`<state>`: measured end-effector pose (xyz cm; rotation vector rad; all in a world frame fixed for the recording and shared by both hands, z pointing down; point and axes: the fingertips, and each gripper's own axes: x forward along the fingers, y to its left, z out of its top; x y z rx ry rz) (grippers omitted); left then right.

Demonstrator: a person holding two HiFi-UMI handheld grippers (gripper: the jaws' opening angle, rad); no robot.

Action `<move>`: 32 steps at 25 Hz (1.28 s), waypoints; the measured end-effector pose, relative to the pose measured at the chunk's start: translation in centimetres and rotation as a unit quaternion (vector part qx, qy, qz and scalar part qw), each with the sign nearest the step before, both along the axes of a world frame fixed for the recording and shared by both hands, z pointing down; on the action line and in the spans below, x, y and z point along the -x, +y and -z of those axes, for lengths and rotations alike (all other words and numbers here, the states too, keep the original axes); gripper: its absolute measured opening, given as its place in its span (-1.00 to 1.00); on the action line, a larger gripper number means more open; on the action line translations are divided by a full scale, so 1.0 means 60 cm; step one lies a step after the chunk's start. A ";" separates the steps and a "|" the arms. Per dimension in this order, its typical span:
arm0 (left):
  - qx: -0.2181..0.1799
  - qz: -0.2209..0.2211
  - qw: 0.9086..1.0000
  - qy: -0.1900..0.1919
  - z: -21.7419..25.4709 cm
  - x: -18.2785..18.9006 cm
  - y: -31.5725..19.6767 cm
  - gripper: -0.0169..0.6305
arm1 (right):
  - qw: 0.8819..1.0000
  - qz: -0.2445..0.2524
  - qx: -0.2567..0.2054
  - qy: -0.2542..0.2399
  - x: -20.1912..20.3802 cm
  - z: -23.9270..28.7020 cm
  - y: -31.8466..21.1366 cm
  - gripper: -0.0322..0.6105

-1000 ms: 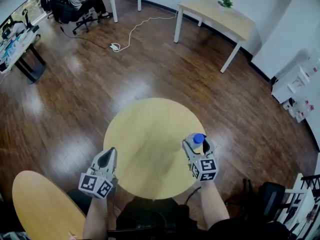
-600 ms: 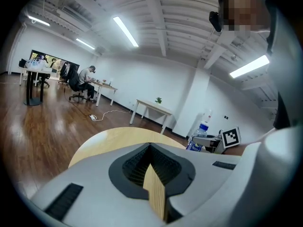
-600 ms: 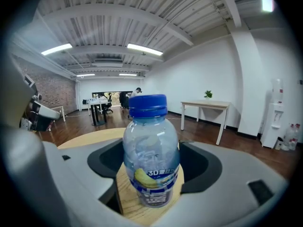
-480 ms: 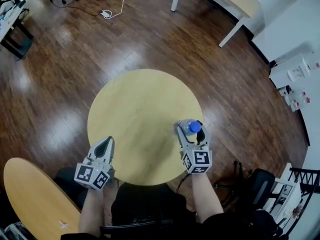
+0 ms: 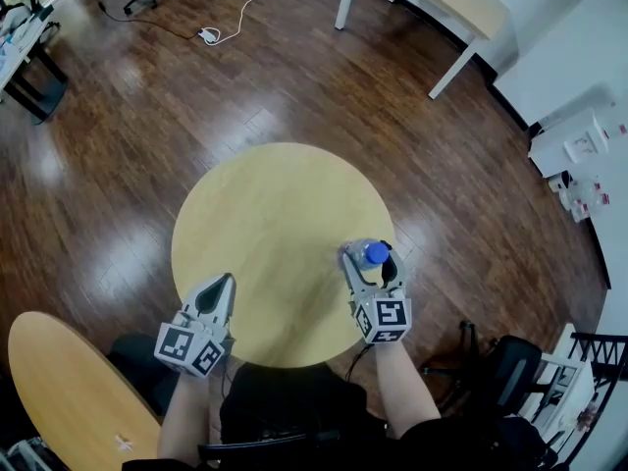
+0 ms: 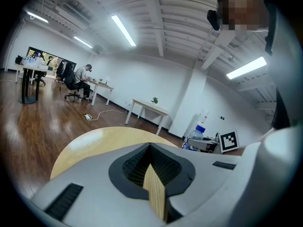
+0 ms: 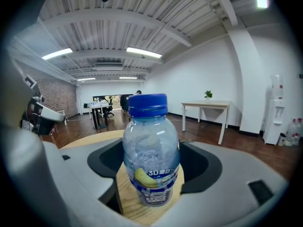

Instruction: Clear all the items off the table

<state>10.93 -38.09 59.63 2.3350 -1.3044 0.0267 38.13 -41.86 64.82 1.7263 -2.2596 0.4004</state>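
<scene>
The round yellow table (image 5: 265,204) stands in the middle of a wide stretch of dark wooden floor (image 5: 137,135), with floor showing all round its far rim. The water bottle (image 5: 374,254), clear plastic with a blue cap, stands upright on the tabletop close to the near right edge. The right gripper (image 5: 368,259) reaches in over that edge. Its jaws are set wide, one on each side of the bottle, and the pads lie against the bottle's widest part, so it has hold of the bottle while the base rests on the wood. The left gripper (image 5: 224,285) hangs over the near left edge of the table with its jaws brought together at the tips and nothing between them. It is well apart from the bottle. Further off, a white-legged desk (image 5: 461,3) stands toward the far right wall, and a power strip (image 5: 208,35) with a white cable lies on the floor near it. A second round yellow top (image 5: 69,381) sits just beside the person's left side. Stacked white boxes (image 5: 574,145) line the right wall, and a dark chair (image 5: 510,371) stands near the person's right.
</scene>
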 end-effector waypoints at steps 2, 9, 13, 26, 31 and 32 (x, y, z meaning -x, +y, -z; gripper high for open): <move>0.001 0.000 1.000 -0.001 0.004 0.001 0.001 -0.98 | 1.000 -0.006 0.007 0.000 0.000 0.001 -0.003 0.24; -0.022 0.006 1.000 -0.006 0.026 0.007 0.006 -0.97 | 1.000 0.001 0.005 0.008 0.011 -0.002 0.002 0.39; -0.047 0.010 0.999 -0.009 0.066 0.004 0.010 -0.97 | 1.000 0.009 -0.015 0.012 0.007 0.031 0.008 0.39; -0.181 0.031 0.983 0.026 0.221 0.031 -0.034 -0.97 | 0.983 -0.069 -0.162 -0.055 -0.063 0.274 0.008 0.01; -0.204 0.032 0.977 0.044 0.248 0.036 -0.046 -0.98 | 0.975 -0.101 -0.196 -0.017 -0.070 0.309 0.015 -0.90; -0.207 0.032 0.977 0.048 0.252 0.037 -0.048 -0.97 | 0.975 -0.107 -0.196 -0.015 -0.073 0.310 0.014 -0.90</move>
